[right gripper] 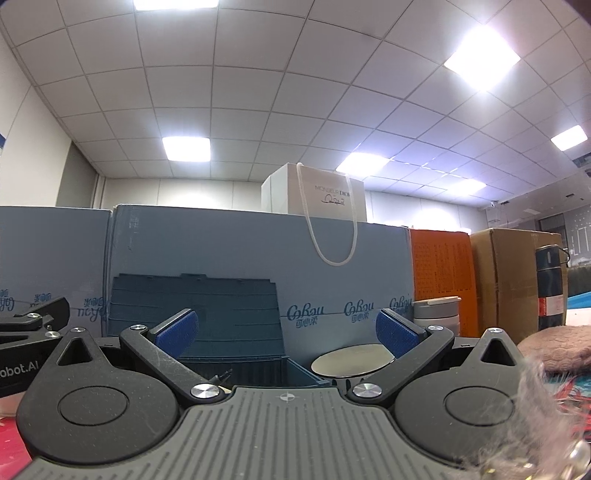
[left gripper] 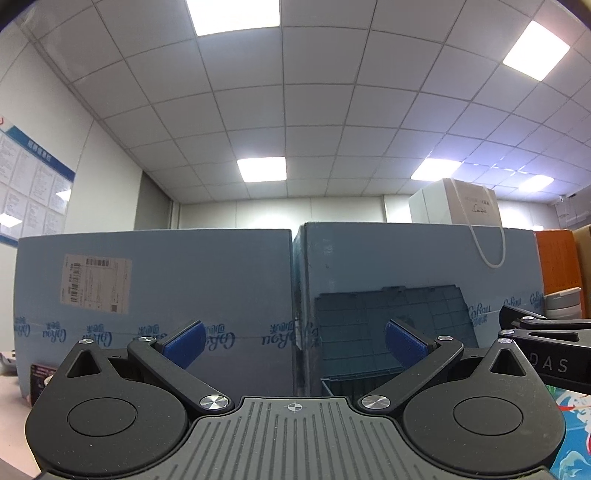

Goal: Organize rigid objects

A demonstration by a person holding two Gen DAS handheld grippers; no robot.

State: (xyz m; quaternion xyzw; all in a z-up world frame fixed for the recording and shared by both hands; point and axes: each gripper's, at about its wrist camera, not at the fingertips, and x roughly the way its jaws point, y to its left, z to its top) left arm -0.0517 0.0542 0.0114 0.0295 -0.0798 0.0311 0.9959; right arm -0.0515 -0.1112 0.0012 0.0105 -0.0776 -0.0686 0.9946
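Overhead, ceiling panels (left gripper: pixel 236 16) glow; both grippers' jaws released before blue cartons (right gripper: pixel 258 258).

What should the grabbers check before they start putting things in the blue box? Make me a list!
1. Left gripper open, holding nothing: ok.
2. Right gripper open, holding nothing: ok.
3. Dark blue bin has its lid up: ok.
4. Room left inside the bin: cannot tell, the inside is mostly hidden.
5. Round disc right of the bin is reachable: cannot tell.
6. The two grippers sit apart, not touching: ok.
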